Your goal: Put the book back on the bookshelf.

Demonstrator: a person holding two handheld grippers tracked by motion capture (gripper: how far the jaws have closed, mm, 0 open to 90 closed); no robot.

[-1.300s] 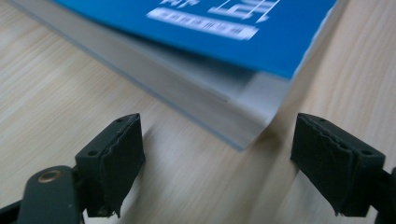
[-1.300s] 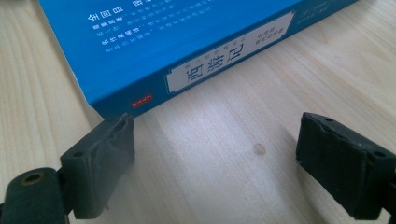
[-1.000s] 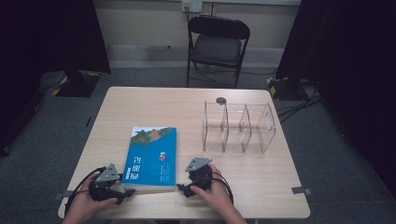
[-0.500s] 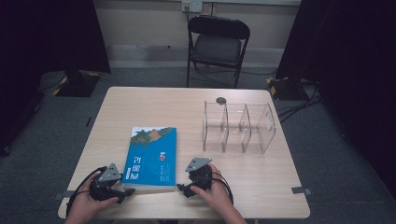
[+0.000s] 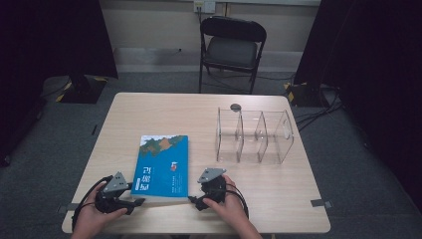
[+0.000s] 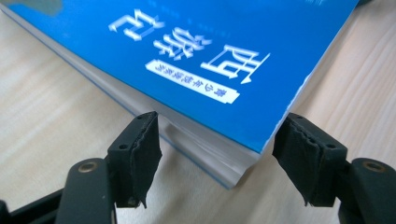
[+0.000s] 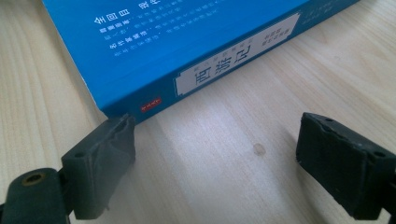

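Blue book (image 5: pixel 162 167) is lying flat on the wooden table (image 5: pixel 278 186), near the front edge, left of centre. Left gripper (image 5: pixel 130 200) is sitting at the book's near left corner; in the left gripper view its jaws are standing wide apart, straddling that corner (image 6: pixel 243 158) without clamping it. Right gripper (image 5: pixel 195 201) is resting just beside the book's near right corner; in the right gripper view its jaws are spread wide over bare table, the left pad (image 7: pixel 109 158) sitting against the spine end (image 7: pixel 154 100). Clear acrylic divider rack (image 5: pixel 255 136) is standing well apart, to the right. Black folding chair (image 5: pixel 231 47) is standing beyond the table.
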